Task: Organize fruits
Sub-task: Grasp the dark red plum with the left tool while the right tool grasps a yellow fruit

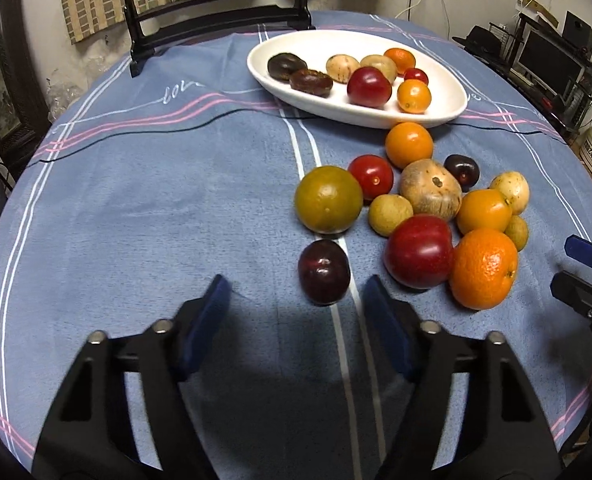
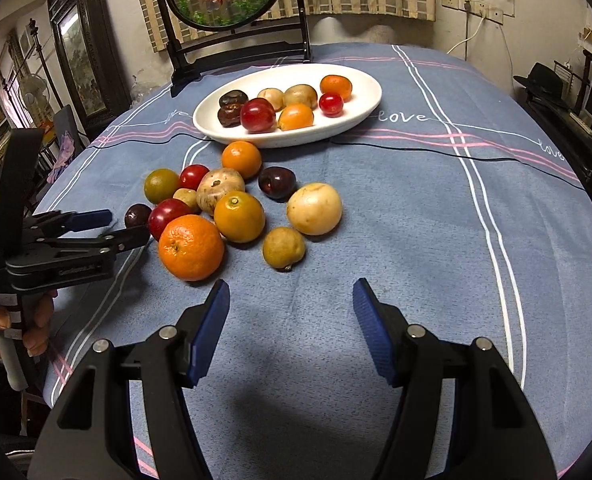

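The left gripper (image 1: 296, 292) and right gripper (image 2: 292, 296) are built alike: black plastic clamp arms with triangular cut-outs, silver pivot pins, and blue textured pads on the fingers (image 2: 370, 328). Seen from the right wrist view, the left gripper's black body carries small white lettering (too small to read) above a pale grey handle. A bare-skinned hand (image 2: 4, 326) wraps that handle.
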Demonstrator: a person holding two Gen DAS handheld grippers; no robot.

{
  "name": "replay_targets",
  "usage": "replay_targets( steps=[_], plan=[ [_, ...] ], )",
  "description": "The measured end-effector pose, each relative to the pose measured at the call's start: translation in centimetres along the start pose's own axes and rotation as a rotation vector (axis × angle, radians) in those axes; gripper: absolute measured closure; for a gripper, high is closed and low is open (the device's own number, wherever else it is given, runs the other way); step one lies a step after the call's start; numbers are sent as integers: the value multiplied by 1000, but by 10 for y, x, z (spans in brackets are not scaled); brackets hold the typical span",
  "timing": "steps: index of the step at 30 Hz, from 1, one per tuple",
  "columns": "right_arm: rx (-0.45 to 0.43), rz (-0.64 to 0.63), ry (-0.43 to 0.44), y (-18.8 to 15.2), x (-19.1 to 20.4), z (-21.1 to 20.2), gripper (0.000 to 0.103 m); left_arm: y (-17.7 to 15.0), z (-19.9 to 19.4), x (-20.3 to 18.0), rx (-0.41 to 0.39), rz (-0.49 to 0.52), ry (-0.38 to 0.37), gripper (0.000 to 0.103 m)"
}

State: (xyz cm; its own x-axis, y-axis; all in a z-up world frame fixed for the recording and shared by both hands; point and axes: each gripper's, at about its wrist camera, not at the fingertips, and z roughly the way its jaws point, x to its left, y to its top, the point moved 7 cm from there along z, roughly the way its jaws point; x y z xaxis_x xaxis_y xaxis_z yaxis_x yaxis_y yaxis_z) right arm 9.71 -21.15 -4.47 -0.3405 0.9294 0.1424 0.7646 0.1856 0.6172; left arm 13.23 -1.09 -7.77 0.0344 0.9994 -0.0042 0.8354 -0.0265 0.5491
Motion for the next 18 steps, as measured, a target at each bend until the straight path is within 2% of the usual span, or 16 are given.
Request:
replay_targets(
  steps=[3,5,6,9,18],
  plan=[
    [6,-2,-1,0,-1,1,39,3,2,-1,-11,-5,-5,54],
    [12,-2,-5,0,-1,4,39,4,2,-4,-12,-3,-35,72],
    [14,0,-6,0,-2,4,39,5,0,-7,-15,-1,-59,77],
    [22,-1,-10,1,-2,7,39,6,0,-9,-30,15,-24,76],
    [96,-49,-61,6,0,30,39,4,2,-6,-37,6,-42,76]
  ],
)
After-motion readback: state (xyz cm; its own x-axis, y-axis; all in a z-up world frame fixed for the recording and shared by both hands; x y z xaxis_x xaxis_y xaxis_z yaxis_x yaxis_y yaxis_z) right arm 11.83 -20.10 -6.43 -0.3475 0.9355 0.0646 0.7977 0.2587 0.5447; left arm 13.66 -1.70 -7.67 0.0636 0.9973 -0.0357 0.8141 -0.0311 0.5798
